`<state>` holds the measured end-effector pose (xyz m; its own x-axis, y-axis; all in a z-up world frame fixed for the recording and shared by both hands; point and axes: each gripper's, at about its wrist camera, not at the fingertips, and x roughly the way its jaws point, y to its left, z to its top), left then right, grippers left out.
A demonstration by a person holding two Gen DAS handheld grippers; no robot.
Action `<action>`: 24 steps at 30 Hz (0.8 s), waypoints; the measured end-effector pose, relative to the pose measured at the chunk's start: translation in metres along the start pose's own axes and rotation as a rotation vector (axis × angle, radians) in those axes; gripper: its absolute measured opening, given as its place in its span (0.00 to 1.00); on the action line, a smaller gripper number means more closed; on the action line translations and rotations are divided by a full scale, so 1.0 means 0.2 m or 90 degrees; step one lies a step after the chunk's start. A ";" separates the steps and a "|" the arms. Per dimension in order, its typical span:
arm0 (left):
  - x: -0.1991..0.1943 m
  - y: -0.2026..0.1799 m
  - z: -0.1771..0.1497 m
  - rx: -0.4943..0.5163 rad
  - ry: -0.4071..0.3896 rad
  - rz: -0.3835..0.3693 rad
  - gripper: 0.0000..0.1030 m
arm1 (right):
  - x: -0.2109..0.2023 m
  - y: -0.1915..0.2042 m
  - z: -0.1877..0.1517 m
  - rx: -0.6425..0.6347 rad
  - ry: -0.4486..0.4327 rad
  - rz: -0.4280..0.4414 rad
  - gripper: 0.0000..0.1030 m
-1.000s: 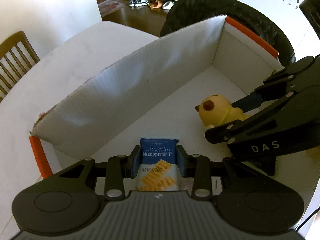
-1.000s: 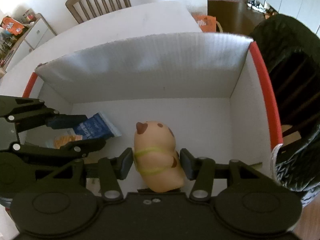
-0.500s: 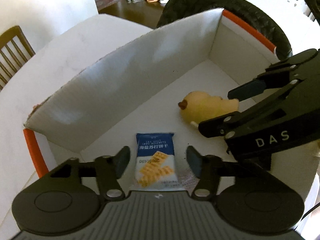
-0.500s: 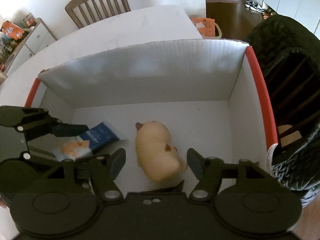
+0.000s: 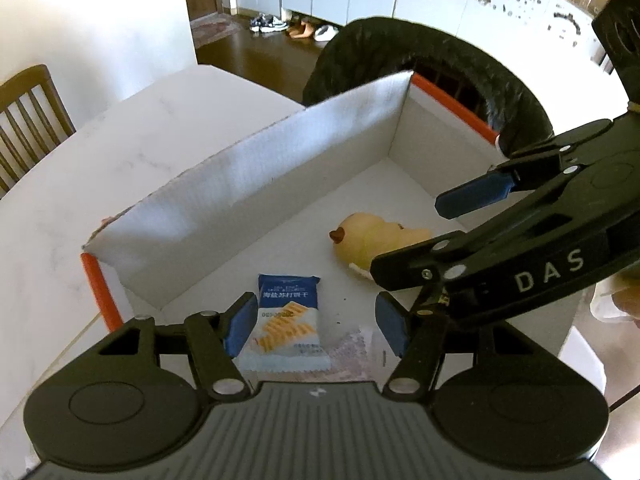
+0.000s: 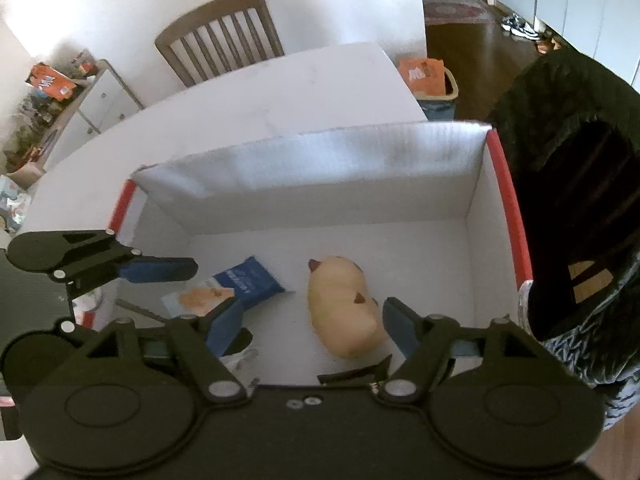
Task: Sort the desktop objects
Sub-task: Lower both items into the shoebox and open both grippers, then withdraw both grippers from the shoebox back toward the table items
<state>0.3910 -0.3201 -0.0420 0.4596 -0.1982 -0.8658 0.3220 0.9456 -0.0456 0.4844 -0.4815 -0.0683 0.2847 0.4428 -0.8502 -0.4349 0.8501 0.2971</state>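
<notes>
I read "DAS" in pale letters on my right gripper (image 5: 420, 256). The biscuit packet (image 5: 286, 320), blue over white with Chinese print, lay flat on the box (image 5: 248, 184) floor, the yellow plush toy (image 6: 344, 306) at its 3 o'clock. My left gripper (image 5: 316, 326) stood released; the right's jaws had just been opening, gripping nothing.

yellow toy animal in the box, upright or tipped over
Tipped over. The yellow soft toy animal lies on its side on the floor of the white cardboard box, with its brown ear pointing sideways, not up.
</notes>
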 end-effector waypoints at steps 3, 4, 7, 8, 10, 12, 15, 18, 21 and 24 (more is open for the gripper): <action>-0.04 0.00 0.00 -0.005 -0.015 0.000 0.62 | -0.04 0.00 0.00 -0.002 -0.009 0.009 0.77; -0.06 0.00 -0.01 -0.009 -0.020 -0.001 0.62 | -0.06 0.01 -0.01 -0.001 -0.013 0.011 0.77; -0.13 -0.01 -0.03 -0.013 -0.038 -0.004 0.62 | -0.11 0.03 -0.02 0.000 -0.025 0.017 0.77; -0.14 -0.02 -0.04 -0.013 -0.043 -0.004 0.62 | -0.12 0.04 -0.03 0.000 -0.030 0.022 0.78; -0.19 -0.03 -0.06 -0.017 -0.057 -0.006 0.62 | -0.15 0.06 -0.04 0.000 -0.039 0.031 0.81; -0.23 -0.03 -0.09 -0.024 -0.069 -0.010 0.62 | -0.19 0.07 -0.05 0.002 -0.048 0.037 0.82; -0.29 -0.04 -0.12 -0.026 -0.086 -0.013 0.62 | -0.24 0.09 -0.08 0.008 -0.060 0.048 0.83; -0.35 -0.06 -0.15 -0.023 -0.104 -0.017 0.62 | -0.28 0.11 -0.11 0.008 -0.074 0.051 0.83; -0.40 -0.06 -0.19 -0.023 -0.119 -0.021 0.62 | -0.32 0.14 -0.13 0.007 -0.087 0.048 0.85; -0.45 -0.06 -0.23 -0.031 -0.133 -0.025 0.62 | -0.36 0.17 -0.16 0.009 -0.102 0.046 0.86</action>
<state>0.3071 -0.3018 0.0141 0.6105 -0.2788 -0.7413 0.3045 0.9467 -0.1053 0.4219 -0.4927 -0.0112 0.3858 0.5418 -0.7467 -0.4479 0.8176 0.3619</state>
